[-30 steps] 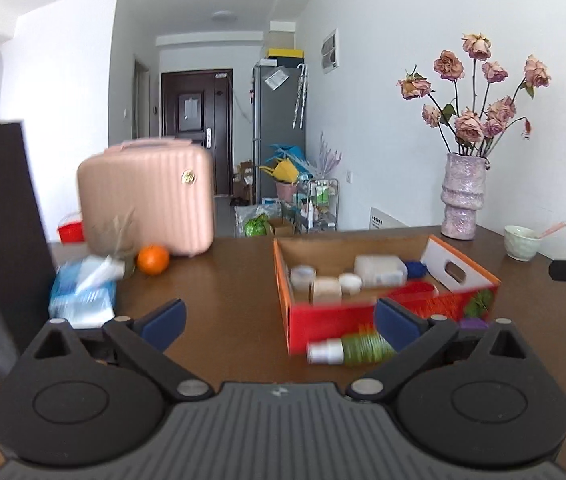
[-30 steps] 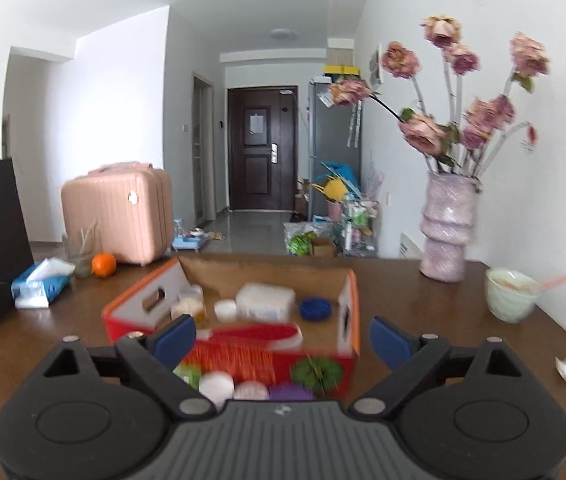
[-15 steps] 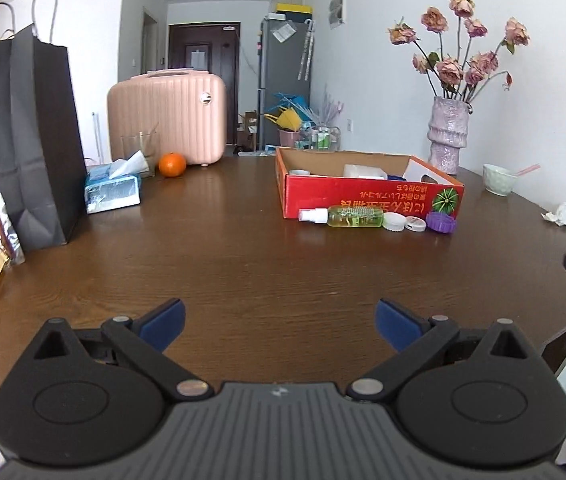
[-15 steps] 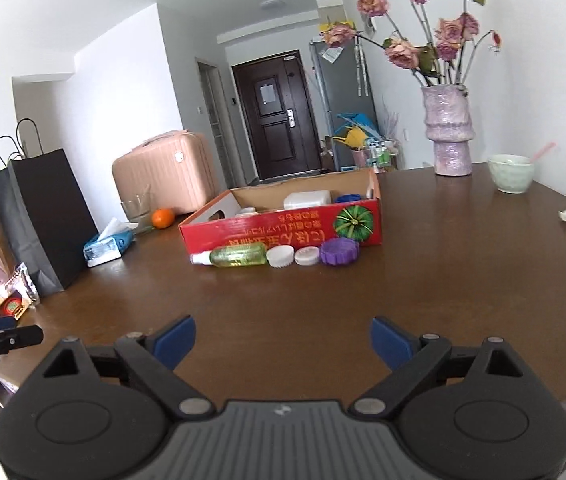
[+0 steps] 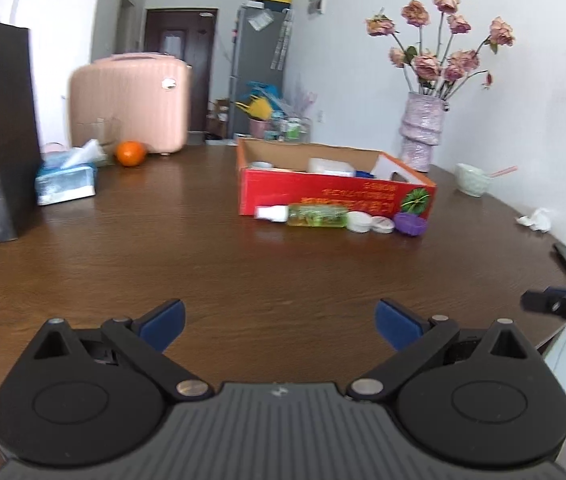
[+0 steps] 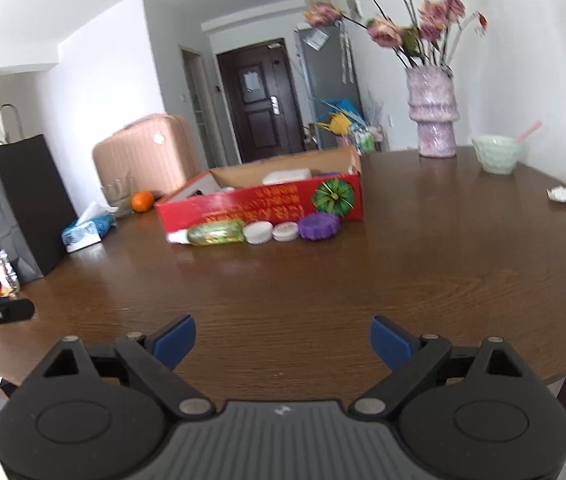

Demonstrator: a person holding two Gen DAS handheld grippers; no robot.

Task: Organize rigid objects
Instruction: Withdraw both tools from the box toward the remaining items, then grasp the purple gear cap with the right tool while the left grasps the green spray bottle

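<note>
A: Both grippers moved closer to the red box vs half a second ago; left gripper and right gripper fingers wide, empty.

B: Bottle?

A: Green bottle lies sideways against the box front, white cap pointing left, long axis along it. Brown wooden tabletop, white walls.

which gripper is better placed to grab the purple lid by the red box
Right, marginally. Both the left gripper and right gripper are open and well back, but the purple lid ends the row on the right, and lies nearer centre in the right view.
</note>
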